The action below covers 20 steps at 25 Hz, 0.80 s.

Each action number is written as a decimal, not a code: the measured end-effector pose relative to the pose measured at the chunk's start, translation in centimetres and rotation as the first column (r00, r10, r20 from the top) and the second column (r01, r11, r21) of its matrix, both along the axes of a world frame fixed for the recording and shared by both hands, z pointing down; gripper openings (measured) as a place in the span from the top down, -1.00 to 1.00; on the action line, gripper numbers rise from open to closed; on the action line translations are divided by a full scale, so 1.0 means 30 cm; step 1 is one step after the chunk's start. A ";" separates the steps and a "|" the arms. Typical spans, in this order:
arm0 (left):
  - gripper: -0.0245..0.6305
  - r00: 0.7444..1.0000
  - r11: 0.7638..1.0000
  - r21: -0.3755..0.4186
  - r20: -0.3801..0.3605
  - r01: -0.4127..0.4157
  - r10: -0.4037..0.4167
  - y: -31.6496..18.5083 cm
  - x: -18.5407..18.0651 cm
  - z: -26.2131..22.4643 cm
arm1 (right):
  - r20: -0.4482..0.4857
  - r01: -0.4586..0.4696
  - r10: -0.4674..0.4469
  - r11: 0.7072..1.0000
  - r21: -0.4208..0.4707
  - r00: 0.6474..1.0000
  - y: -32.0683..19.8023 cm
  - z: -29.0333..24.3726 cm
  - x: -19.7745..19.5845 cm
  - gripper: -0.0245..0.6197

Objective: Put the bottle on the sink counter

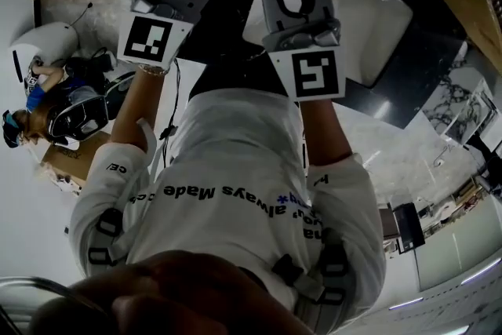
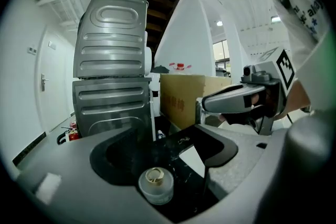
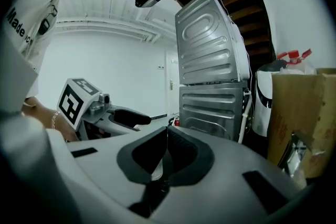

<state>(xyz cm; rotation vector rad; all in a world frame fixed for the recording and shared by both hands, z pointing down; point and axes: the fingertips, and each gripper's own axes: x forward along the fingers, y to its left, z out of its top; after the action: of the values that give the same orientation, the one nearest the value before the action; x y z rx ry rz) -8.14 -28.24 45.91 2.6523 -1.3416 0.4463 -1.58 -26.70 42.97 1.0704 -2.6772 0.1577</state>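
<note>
Glass, by the look of it: the small bottle [image 2: 156,184] with the gold ring at its top is probably going to feel light but hard, slick and breakable. You are wanting a gentle, square squeeze on its round body, low down, not on the ringed top.

It is standing upright between the jaws of your left tool [image 2: 174,138], deep near their root, on what is looking like the dark veined table [image 2: 185,170]. Those jaws are standing apart. The bottle is sitting close to the left one, with a clear gap showing on its right side, so the tool is bracketing it and not clamping it. Whether the left pad is touching the glass, I cannot tell.

Your right tool [image 3: 167,134] is hovering just beside the left, its jaws pressed together on nothing. In the head view the white sink [image 1: 376,35] is lying just beyond both tools. Judging by that, the bottle is already resting on the table beside the sink.
</note>
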 end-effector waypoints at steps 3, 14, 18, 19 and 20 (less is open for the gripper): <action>-0.11 0.998 1.000 0.019 -0.058 -0.016 0.017 0.053 0.034 -0.121 | 0.021 -0.002 0.002 1.000 0.028 1.000 0.033 -0.108 0.010 0.90; 0.57 0.992 0.996 0.092 -0.128 -0.010 0.021 0.236 0.076 -0.416 | 0.047 0.013 -0.018 0.995 0.099 0.999 0.187 -0.393 0.107 0.90; 0.69 0.985 0.994 0.111 -0.170 -0.017 0.036 0.286 0.104 -0.503 | 0.068 0.013 -0.020 0.994 0.107 0.997 0.238 -0.472 0.123 0.90; 0.74 0.984 0.994 0.111 -0.175 -0.022 0.041 0.304 0.107 -0.513 | 0.073 0.010 -0.018 0.994 0.107 0.997 0.254 -0.490 0.126 0.90; 0.78 0.983 0.993 0.112 -0.176 -0.027 0.047 0.322 0.110 -0.519 | 0.078 0.009 -0.017 0.994 0.108 0.997 0.270 -0.507 0.129 0.90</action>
<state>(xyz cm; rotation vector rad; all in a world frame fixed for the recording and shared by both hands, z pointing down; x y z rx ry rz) -4.84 -18.60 30.35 2.7318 -1.2993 0.1378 2.30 -18.61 27.78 1.0994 -2.7907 0.0553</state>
